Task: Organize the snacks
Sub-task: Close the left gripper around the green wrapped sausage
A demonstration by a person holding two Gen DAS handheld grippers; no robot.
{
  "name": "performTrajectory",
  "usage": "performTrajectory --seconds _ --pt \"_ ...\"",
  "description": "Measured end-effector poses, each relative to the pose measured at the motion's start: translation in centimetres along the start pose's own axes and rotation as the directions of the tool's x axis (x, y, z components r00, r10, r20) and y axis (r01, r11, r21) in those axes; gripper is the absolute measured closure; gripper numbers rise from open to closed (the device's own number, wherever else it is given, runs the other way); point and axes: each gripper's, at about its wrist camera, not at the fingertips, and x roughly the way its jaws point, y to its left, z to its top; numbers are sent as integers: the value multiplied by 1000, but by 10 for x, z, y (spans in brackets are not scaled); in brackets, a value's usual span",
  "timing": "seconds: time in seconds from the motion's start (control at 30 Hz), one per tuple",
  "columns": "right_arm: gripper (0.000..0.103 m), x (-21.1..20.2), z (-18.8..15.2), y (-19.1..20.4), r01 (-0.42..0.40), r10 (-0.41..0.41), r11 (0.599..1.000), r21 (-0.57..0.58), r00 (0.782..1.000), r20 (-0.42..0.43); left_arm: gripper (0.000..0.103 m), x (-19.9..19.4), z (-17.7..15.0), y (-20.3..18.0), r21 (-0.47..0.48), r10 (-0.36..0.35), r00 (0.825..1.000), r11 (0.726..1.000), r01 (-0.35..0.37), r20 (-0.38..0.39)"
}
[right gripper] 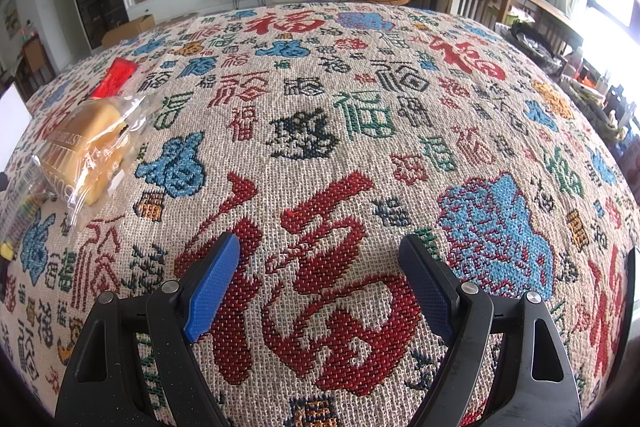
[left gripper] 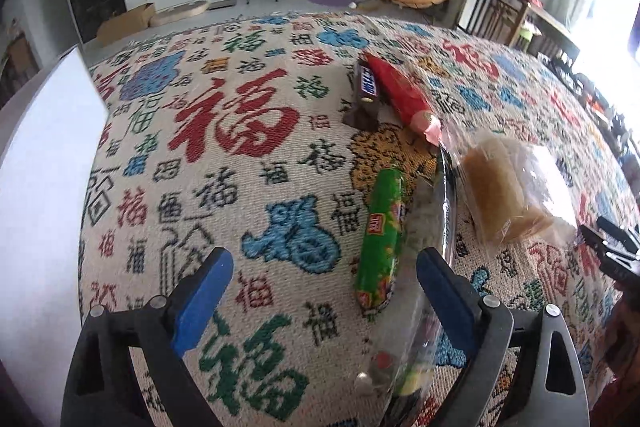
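Hidden/cut off first: a clear snack bag runs off the bottom of the left wrist view, contents hard to read, w/ the left gripper's right finger in front of part of it. A white panel fills the left edge, cut off, can't tell what it is. In the right wrist view the red packet is half behind the bread, and a clear bag at the left edge is only partly in frame.

Count on the patterned tablecloth, left wrist view: 1 Snickers bar, 1 red packet lying across it, 1 green roll pack, 1 bagged bread, 1 clear bag: 5 snacks, all clustered right of centre.

Left gripper: jaws wide apart, nothing pressed; green roll's lower end sits btw them. Right gripper: jaws wide apart over bare cloth, bagged bread well off to its left.
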Motion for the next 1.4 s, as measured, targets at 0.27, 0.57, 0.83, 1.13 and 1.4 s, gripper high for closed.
performTrajectory --seconds 0.27,0.57,0.83,1.13,1.4 --pt "18 0 0 0 1 -1 1000 0 1000 0 33 34 17 -12 21 35 998 999 -34 -55" --pt "18 0 0 0 1 -1 1000 1 1000 0 81 7 -12 3 -53 13 999 998 -15 -37" --pt "18 0 0 0 2 -2 1000 1 1000 0 80 -39 -86 52 -233 65 998 970 -65 -7" --pt "18 0 0 0 2 -2 1000 2 1000 0 26 -36 -97 37 -213 88 989 975 -61 118" --pt "18 0 0 0 3 -3 1000 3 1000 0 8 -25 -91 24 -158 173 983 974 -161 64"
